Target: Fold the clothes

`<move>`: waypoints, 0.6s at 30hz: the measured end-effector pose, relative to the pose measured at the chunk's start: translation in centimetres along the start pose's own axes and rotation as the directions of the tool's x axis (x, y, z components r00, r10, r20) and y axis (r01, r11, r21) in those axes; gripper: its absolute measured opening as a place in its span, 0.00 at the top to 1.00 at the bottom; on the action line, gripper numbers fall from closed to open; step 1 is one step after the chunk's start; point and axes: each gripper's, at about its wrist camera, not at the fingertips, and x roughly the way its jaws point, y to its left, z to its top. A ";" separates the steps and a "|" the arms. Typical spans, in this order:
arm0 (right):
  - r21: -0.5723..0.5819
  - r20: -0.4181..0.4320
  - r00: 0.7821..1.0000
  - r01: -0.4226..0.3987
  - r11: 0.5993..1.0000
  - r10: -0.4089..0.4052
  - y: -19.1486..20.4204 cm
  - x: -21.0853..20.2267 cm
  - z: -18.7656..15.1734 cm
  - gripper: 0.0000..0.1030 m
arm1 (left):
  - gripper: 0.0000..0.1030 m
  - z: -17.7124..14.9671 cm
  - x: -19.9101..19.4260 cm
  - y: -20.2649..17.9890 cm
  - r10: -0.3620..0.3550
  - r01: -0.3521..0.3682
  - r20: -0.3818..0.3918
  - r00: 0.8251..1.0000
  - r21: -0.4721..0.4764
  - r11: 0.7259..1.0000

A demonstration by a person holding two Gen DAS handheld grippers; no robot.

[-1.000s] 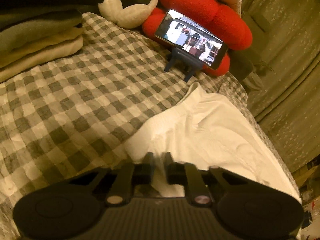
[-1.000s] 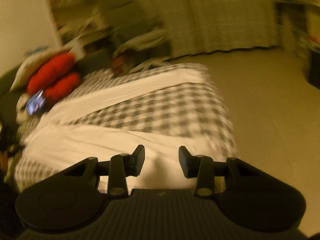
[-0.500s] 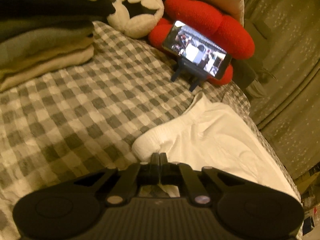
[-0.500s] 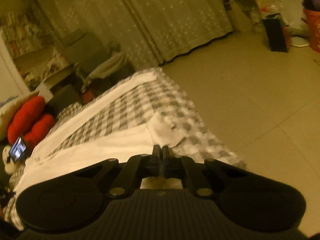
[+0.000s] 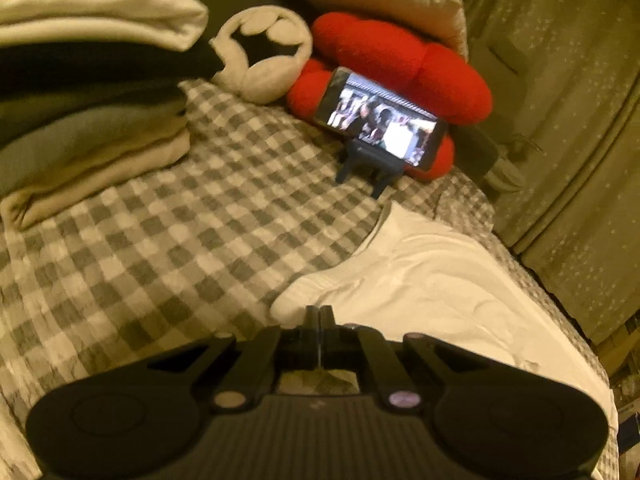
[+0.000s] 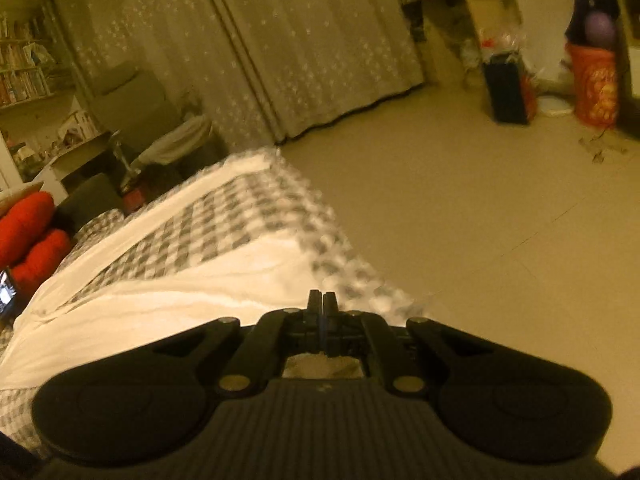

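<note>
Mid-fold on the white garment (image 5: 440, 280), spread along the right side of the bed (image 5: 160, 248), running from near the phone (image 5: 380, 124) down toward the foot edge. Left gripper (image 5: 320, 312) fully closed, tips pinching the garment's rolled near edge, cloth bunched just ahead of the tips. Right gripper (image 6: 322, 298) also fully closed, tips at the garment's (image 6: 168, 292) other end by the bed's foot corner, next to the floor (image 6: 480, 220); looks like a pinch on fabric there, though the cloth actually between the pads is hidden. Second white strip along the far bed edge in the right view, checkered cover showing between the two strips: likely the same garment laid long, can't confirm. Stack of folded clothes (image 5: 80, 100) at the bed's top left corner, so several pieces apparently done. Step in hand, by judgement: both ends gripped, ready to lift and carry the near edge over. Next move calls for raising both grips together, keeping the edge taut between them, laying it across onto the far strip with edges matched, then releasing. Risks: thin cloth slipping out of a pinch, uneven lift skewing the fold, end sliding off the foot corner.
</note>
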 end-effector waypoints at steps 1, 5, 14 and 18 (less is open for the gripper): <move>-0.010 -0.005 1.000 -0.020 1.000 0.020 -0.2 0.1 0.2 0.99 | 1.00 0.0 0.0 -0.1 -0.001 0.001 -0.001 1.000 0.010 1.000; -0.178 0.002 0.996 -0.082 0.981 0.084 1.3 1.1 2.2 0.81 | 1.00 -0.6 1.0 0.3 0.010 -0.010 -0.024 1.000 0.018 1.000; -0.276 -0.146 0.969 -0.233 0.933 0.199 1.0 8.4 4.6 0.76 | 1.00 -1.7 1.6 0.2 0.005 -0.004 -0.026 1.000 0.039 0.999; -0.335 -0.100 0.982 -0.183 0.924 0.159 1.7 7.4 4.3 0.98 | 1.00 -1.8 1.6 0.1 0.013 -0.012 -0.019 1.000 0.047 0.999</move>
